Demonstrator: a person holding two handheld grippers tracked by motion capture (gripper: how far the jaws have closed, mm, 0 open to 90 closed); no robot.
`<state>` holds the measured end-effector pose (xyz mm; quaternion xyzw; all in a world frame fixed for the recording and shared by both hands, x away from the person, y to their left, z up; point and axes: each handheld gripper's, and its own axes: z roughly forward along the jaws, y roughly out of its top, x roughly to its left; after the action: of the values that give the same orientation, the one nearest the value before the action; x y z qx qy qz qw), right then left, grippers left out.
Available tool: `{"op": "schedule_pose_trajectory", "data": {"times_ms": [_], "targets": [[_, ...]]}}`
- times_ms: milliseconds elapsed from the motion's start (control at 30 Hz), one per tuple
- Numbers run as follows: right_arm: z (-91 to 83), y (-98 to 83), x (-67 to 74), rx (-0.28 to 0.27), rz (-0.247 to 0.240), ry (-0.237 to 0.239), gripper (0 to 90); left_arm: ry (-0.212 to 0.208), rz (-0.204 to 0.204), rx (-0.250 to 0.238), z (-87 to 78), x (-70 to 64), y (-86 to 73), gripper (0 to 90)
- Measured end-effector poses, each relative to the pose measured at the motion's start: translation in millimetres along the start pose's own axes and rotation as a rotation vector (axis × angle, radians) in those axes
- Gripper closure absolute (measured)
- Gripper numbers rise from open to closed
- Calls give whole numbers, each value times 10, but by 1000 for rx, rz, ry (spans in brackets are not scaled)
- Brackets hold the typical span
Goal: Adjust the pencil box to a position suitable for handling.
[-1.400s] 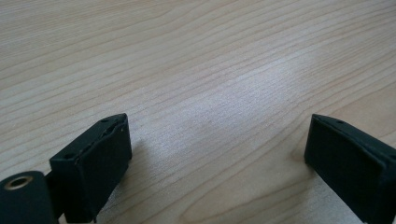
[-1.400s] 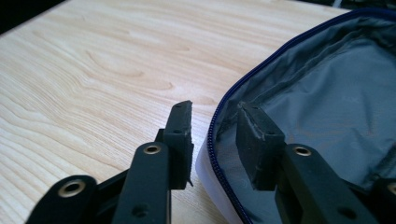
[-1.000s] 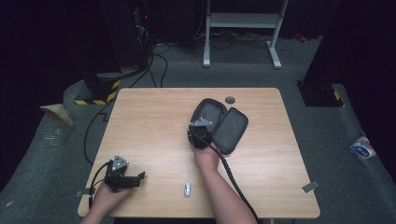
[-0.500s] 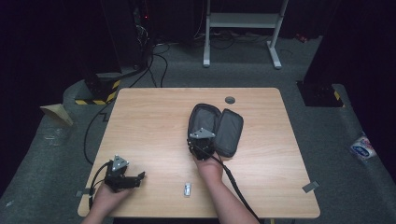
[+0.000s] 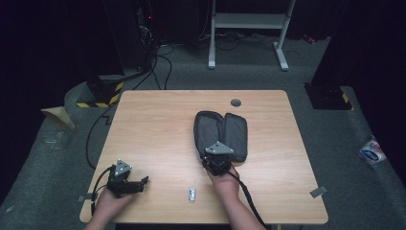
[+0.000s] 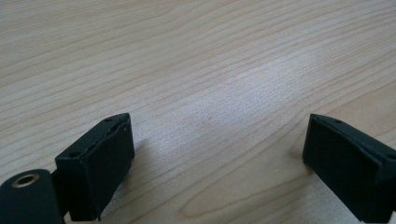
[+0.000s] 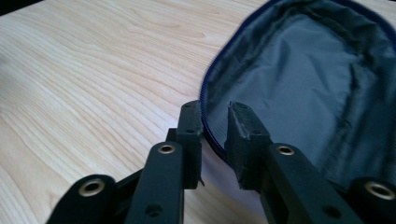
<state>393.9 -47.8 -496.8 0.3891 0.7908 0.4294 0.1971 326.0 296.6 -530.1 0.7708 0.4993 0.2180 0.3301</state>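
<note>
High view: a pale wooden bench (image 5: pixel 158 124) stood on grey carpet in a dark room, cables and a white stand's feet behind it. An open dark pouch (image 5: pixel 221 134) lay right of centre; the right tongs (image 5: pixel 215 160) sat at its near edge. The left tongs (image 5: pixel 139 182) rested at the near left corner. A small silver object (image 5: pixel 191 195) lay between the hands.

Left gripper view: left tongs (image 6: pixel 215 154) spread wide over bare wood grain, gripping nothing.

Right gripper view: right tongs (image 7: pixel 215 126), just opening, stood slightly apart astride the pouch's zipped rim (image 7: pixel 205 116); the grey lining (image 7: pixel 299 79) was visible.
</note>
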Motion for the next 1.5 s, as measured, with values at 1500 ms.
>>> {"op": "schedule_pose_trajectory", "data": {"times_ms": [1500], "targets": [[4, -65, 14, 16, 8, -25, 865, -2, -6, -1, -9, -2, -6, 104]]}}
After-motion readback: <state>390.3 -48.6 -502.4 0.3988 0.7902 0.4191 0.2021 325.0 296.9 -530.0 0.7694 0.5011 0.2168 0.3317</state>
